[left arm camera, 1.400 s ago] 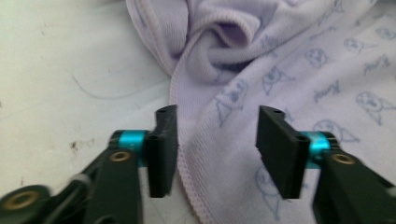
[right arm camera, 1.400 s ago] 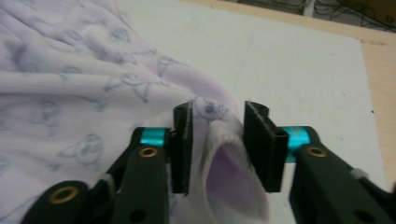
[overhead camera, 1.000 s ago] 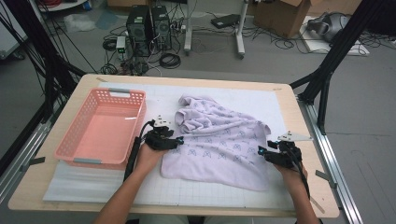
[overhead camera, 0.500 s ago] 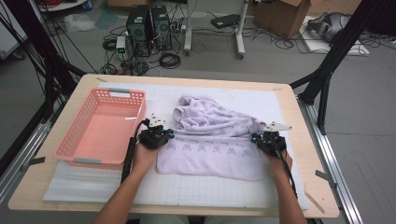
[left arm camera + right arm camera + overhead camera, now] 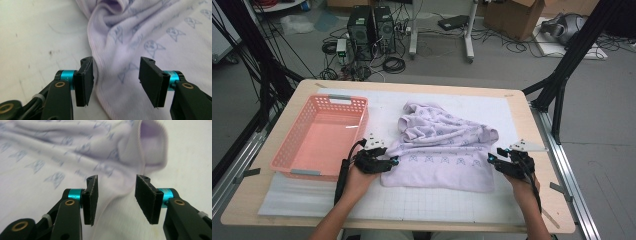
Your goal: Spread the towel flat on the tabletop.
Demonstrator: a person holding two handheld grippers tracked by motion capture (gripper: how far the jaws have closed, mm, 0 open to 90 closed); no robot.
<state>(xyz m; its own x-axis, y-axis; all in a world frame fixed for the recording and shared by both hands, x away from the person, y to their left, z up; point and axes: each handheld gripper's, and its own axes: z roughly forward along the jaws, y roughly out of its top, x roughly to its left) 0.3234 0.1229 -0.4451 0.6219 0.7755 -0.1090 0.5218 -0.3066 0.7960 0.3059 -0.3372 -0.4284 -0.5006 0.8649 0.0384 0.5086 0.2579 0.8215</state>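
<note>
A lilac garment (image 5: 442, 145) printed with small blue figures lies crumpled on the white mat (image 5: 412, 210). My left gripper (image 5: 393, 162) sits at its left edge and my right gripper (image 5: 491, 160) at its right edge. In the left gripper view the jaws (image 5: 115, 80) have just been opening; the garment's hem (image 5: 100, 82) lies loose between them, not pinched. In the right gripper view the jaws (image 5: 116, 197) have also just been opening, and the garment's edge (image 5: 130, 187) runs under the gap, untouched by the pads.
A pink plastic basket (image 5: 282, 155) stands on the left of the wooden table (image 5: 532, 125), close to my left hand. Black frame posts flank the table. Computers, cables and boxes lie on the floor beyond the far edge.
Both grippers pushed in on the garment's sides with jaws shut, then drew back toward the near edge and opened. The garment's lower part now lies narrower and straighter.
</note>
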